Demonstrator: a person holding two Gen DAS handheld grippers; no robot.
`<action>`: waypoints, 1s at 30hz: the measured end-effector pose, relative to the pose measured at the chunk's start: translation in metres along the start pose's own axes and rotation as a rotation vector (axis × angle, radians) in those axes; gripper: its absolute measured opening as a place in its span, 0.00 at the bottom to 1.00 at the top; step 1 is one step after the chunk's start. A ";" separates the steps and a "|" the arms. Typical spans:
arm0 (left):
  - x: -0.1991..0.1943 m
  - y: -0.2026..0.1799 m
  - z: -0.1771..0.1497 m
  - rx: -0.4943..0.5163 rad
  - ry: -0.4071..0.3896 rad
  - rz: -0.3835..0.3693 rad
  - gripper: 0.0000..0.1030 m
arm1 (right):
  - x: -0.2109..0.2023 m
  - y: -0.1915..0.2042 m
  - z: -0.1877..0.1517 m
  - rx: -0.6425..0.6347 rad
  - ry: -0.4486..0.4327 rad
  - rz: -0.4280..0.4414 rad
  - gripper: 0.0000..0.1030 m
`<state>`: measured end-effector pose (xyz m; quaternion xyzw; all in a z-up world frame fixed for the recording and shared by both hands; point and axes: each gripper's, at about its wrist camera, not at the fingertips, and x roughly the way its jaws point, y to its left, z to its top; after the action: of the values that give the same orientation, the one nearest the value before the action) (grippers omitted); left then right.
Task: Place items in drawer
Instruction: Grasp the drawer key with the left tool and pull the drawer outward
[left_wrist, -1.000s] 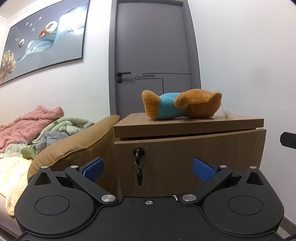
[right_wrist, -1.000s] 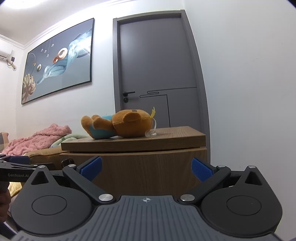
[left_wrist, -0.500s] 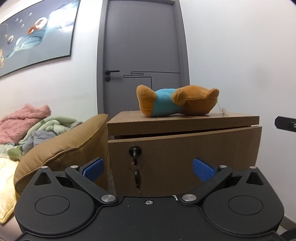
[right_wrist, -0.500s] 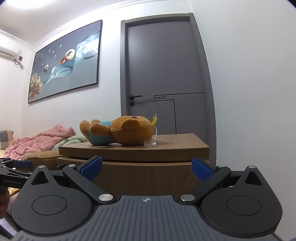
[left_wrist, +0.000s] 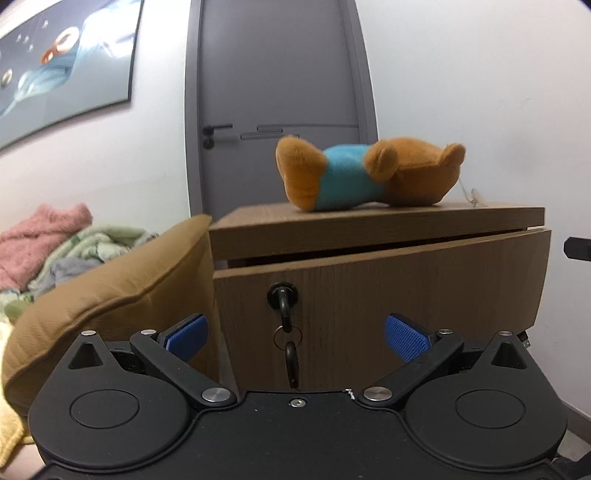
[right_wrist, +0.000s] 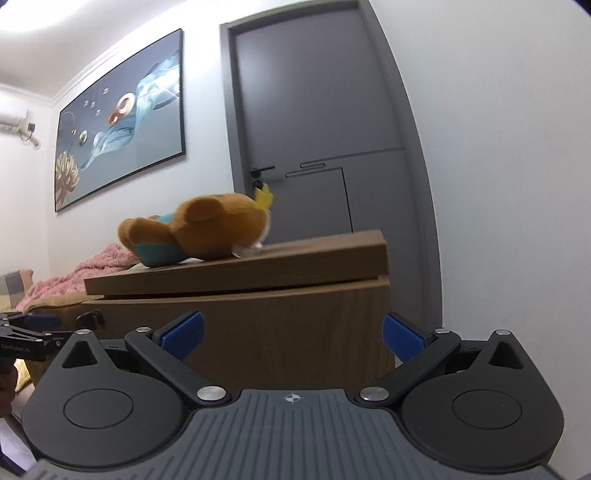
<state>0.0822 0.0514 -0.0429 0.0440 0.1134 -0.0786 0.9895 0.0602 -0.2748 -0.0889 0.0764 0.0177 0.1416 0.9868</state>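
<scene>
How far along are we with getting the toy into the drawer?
Barely started. Done: nothing that shows; the plush bear lies on top of the cabinet, and the drawer looks shut or open only a crack, key in its lock. In hand: nothing; the left gripper faces the key and the right gripper faces the cabinet, both open and empty. Left: open the drawer, put the bear inside, close it.

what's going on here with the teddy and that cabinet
A person holds two grippers in front of a small wooden cabinet. Both the left gripper and the right gripper are open and hold nothing. A stuffed bear in a blue shirt lies on its side on the cabinet top. The drawer below looks open just a crack, with a key in its lock. The bear is not yet in the drawer.
</scene>
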 end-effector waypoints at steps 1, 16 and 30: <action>0.005 0.001 0.001 -0.012 0.021 0.002 0.99 | 0.003 -0.003 -0.001 0.002 0.004 0.000 1.00; 0.042 0.013 0.002 0.014 0.067 -0.033 0.99 | 0.036 -0.035 -0.005 0.024 -0.022 0.012 1.00; 0.058 0.012 0.013 -0.031 0.118 -0.007 0.99 | 0.056 -0.031 -0.005 0.088 -0.026 0.017 1.00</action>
<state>0.1428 0.0534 -0.0434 0.0328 0.1730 -0.0775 0.9813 0.1219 -0.2878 -0.0994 0.1216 0.0102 0.1481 0.9814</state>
